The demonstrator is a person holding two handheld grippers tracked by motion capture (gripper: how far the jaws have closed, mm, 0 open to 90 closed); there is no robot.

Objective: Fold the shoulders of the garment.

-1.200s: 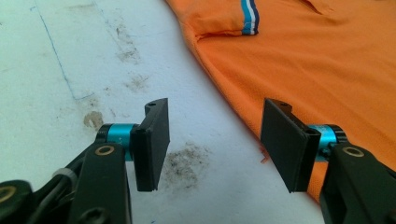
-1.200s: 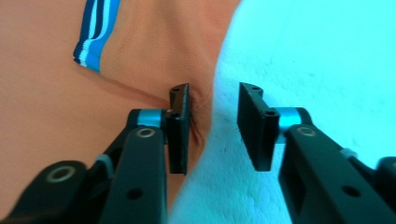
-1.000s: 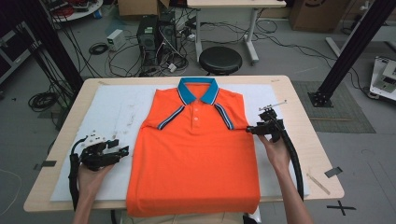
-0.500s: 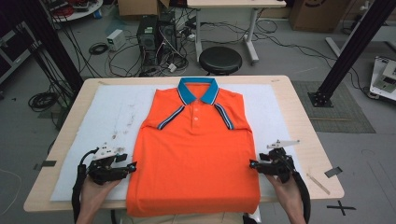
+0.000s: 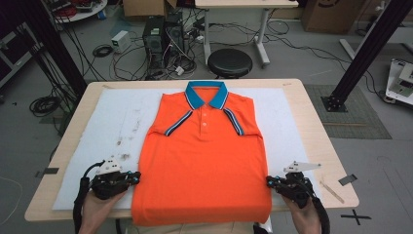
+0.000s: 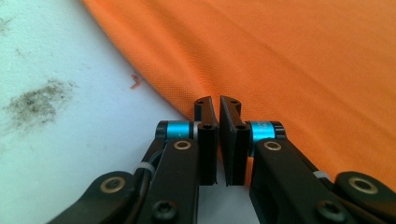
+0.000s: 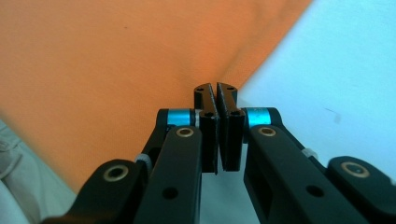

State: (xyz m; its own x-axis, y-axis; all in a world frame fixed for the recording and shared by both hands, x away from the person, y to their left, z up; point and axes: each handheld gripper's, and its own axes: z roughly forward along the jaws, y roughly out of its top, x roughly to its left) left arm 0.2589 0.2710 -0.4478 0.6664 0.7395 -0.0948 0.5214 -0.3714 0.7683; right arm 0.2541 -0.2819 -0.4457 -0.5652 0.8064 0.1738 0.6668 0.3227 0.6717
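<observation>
An orange polo shirt [image 5: 204, 165] with a blue collar lies flat, face up, on a white mat [image 5: 112, 122]. My left gripper [image 5: 135, 176] rests on the mat at the shirt's lower left edge. In the left gripper view the shut jaws of the left gripper [image 6: 219, 100] meet the orange shirt [image 6: 303, 56] at its edge, with no cloth seen between them. My right gripper [image 5: 269, 182] sits at the lower right edge. In the right gripper view, the right gripper [image 7: 215, 88] is shut too, tips against the border of the shirt [image 7: 116, 56].
The mat lies on a wooden table [image 5: 316, 126] and has dark smudges [image 5: 124, 141] left of the shirt. A thin stick [image 5: 330, 189] lies near the table's right corner. Behind the table are a black stool [image 5: 230, 62], computer towers and floor cables.
Both grippers have come down toward the near edge. The right one left the shirt's right sleeve and now sits by the lower right side; the left closed in on the lower left side.
</observation>
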